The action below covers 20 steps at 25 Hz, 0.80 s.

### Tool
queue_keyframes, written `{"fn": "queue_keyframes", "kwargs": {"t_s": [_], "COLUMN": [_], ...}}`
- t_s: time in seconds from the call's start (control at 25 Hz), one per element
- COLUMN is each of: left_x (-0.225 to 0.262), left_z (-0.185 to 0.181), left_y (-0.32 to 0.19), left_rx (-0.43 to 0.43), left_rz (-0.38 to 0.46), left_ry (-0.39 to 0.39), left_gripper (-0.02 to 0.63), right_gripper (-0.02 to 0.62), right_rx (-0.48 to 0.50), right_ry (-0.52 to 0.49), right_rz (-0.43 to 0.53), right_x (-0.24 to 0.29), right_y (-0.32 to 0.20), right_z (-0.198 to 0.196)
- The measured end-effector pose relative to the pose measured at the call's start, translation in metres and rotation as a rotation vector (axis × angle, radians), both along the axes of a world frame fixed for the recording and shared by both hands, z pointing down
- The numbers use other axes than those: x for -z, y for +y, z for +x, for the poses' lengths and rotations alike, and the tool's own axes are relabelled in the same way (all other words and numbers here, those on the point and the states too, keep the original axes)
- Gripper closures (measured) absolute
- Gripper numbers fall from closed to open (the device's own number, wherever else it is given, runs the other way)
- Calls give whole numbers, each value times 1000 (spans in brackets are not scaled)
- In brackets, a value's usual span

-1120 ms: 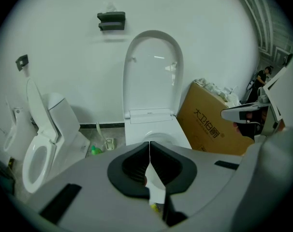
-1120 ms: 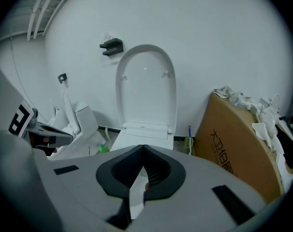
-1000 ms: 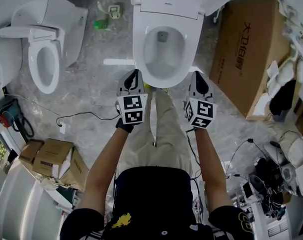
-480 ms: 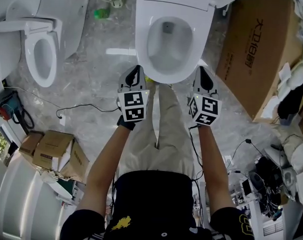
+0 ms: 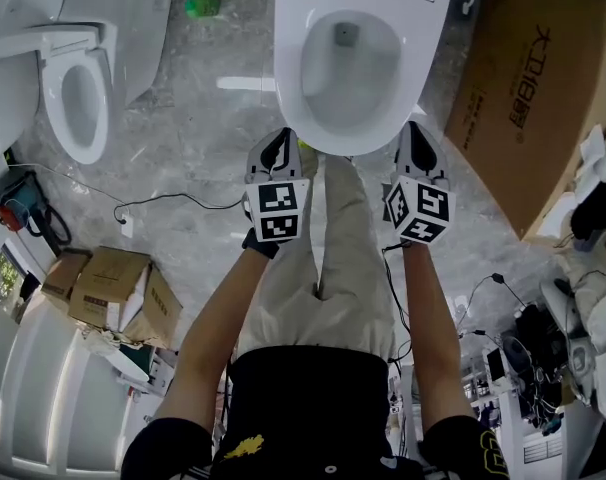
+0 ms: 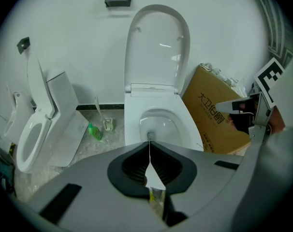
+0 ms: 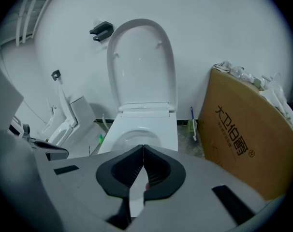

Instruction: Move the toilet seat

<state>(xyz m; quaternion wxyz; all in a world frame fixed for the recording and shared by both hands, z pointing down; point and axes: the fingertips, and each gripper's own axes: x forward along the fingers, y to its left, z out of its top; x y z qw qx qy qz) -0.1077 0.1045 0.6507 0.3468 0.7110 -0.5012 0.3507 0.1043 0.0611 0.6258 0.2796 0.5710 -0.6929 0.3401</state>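
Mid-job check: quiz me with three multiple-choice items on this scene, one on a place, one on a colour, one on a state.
1. Where does the cardboard box stand relative to the toilet in front of the person?
A. at the person's left of it
B. at the person's right of it
C. on top of its bowl

2. What colour is the bottle on the floor?
A. red
B. blue
C. green

3. How does that toilet's lid stand?
A. raised upright against the wall
B. shut over the bowl
C. lying on the floor

Answers:
1 B: the head view shows the box at the toilet's right.
2 C: it shows green in the left gripper view.
3 A: both gripper views show it upright.
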Motion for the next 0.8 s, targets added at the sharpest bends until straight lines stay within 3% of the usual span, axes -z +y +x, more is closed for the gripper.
{"fn": "queue_keyframes", "kwargs": {"t_s": [0.8], "left_x": [-69], "left_z": [2], "left_y": [9], "left_rx": [51], "left_rz": [-82], "left_ry": [16], "left_gripper": [584], "right_gripper": [568], "right_rx": [-36], "right_ry": [0], "right_rz": [-86], "right_x": [-65], "right_y": [20], "right_z": [5]}}
